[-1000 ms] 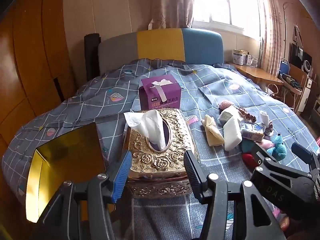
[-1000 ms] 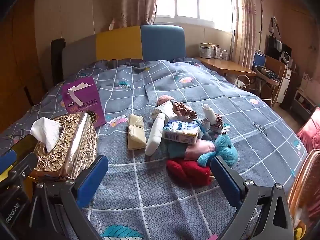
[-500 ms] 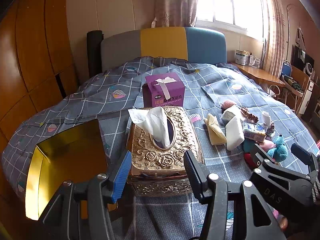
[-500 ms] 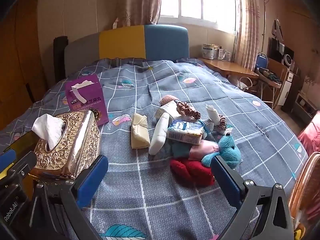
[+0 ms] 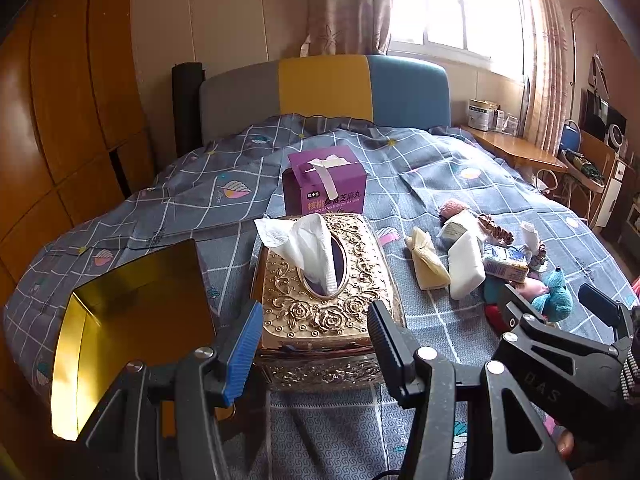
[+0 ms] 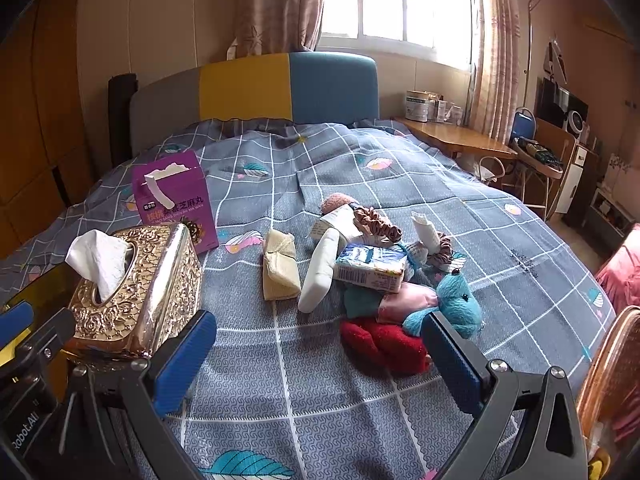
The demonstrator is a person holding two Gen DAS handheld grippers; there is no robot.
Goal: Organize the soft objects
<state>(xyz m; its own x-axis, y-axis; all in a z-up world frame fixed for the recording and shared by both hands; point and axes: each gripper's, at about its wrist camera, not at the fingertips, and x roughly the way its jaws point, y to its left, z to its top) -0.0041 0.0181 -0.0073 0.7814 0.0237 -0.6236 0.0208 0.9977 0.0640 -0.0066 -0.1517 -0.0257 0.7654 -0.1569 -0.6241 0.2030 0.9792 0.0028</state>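
- On the grey checked bedspread (image 6: 360, 168), the soft things lie in one loose heap toward the right: a blue plush toy (image 6: 456, 308), a red plush (image 6: 384, 344), a pack of tissues (image 6: 370, 266), a white foam block (image 6: 320, 272), a folded yellow cloth (image 6: 280, 268) and a brown scrunchie (image 6: 376, 224).
- To the left of that heap stand three containers: an ornate gold tissue box (image 5: 324, 292) with a tissue sticking up, a purple carton (image 5: 324, 188) just behind it, and an open gold tin (image 5: 132, 308) beside it.
- Left gripper (image 5: 312, 344) hovers released over the near edge of the gold tissue box, nothing between its pads.
- Right gripper (image 6: 316, 360) hangs wide open above bare bedspread, short of the heap, with the red plush just ahead of its right finger.
- Judging by this, sorting has not begun; the step in hand is choosing a first item.
- Next move likely calls for the right gripper to advance and drop onto one item at the heap's near edge, closing gently so the plush compresses without dragging its neighbours.
- Which container is meant for the soft things cannot be told.
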